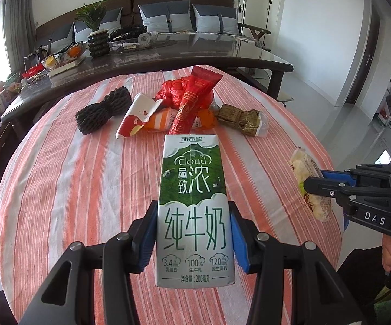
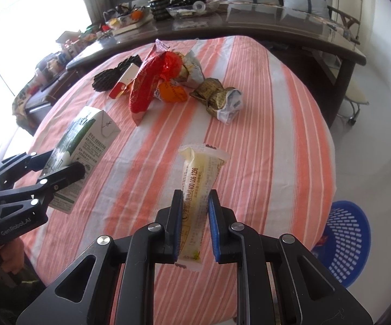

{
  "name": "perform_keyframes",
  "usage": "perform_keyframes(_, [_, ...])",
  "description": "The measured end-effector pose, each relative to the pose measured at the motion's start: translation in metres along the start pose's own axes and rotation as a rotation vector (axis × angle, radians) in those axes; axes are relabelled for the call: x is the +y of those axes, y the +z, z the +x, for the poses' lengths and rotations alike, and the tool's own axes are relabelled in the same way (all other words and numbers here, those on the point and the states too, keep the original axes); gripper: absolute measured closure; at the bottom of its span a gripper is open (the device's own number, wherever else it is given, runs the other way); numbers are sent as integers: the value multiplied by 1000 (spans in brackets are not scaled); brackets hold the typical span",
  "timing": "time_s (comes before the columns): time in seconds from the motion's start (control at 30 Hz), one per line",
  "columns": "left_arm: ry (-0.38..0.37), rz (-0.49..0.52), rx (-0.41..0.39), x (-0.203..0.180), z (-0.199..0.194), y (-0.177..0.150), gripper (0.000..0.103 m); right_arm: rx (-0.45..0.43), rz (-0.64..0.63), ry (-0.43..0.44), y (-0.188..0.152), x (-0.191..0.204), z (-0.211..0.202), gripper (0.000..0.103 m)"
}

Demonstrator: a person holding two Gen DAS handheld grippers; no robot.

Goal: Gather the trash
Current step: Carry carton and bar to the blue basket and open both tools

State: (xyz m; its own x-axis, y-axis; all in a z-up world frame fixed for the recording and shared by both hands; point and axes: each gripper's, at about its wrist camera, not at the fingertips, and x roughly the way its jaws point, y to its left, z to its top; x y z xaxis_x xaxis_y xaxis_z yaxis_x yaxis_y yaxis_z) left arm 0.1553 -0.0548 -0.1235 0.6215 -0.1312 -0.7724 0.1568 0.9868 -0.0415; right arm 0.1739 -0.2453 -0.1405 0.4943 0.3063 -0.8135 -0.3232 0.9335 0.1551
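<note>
So I've got both hands full right now. My left gripper (image 1: pixel 194 233) is pinching a green and white milk carton (image 1: pixel 194 203) by its two sides, blue pads (image 1: pixel 238 241) flat against it, and the carton is up off the striped worktop (image 1: pixel 68 184), tilted away from me. My right gripper (image 2: pixel 195 224) is squeezed nearly together on a pale yellow snack wrapper (image 2: pixel 198 189), which sticks up between the pads with its crimped top end flaring out above them. From the left camera I can see that same wrapper hanging sideways in the right gripper over the worktop's right edge.

The rest of the trash sits in a loose heap near the far side of the cloth: a black foam net (image 1: pixel 103 113), a white and red paper wrapper (image 1: pixel 138 116), a long red sachet (image 1: pixel 192 100) leaning on a crumpled red plastic bag (image 1: pixel 172 90), something orange under it, and a gold foil wrapper (image 1: pixel 241 117) just right of the pile. A blue perforated basket (image 2: pixel 344 241) stands on the floor beside the worktop, on my right.
</note>
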Motion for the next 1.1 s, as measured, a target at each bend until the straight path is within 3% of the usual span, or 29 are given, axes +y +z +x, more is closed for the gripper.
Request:
perform_keyframes(0.33, [5,34,-4,-17,3,6,54,-3,-1,8,-2,-5,-1,86])
perform_keyframes(0.53, [-128,24,33,-45,8,14,54,-24,17,-5,-2,-23,-12,86])
perform_keyframes(0.63, [-225,49,47,-77,10,24,54,-39,60,-43,-2,-55,-27,86])
perform_keyframes(0.83, [-389,125,69,-162,26,49,54,-50,192,-208,-14,-153,-64,86])
perform_keyframes(1.1, [-533,147,155,-263,89,67,54,-16,373,-330,-61,-264,-82,86])
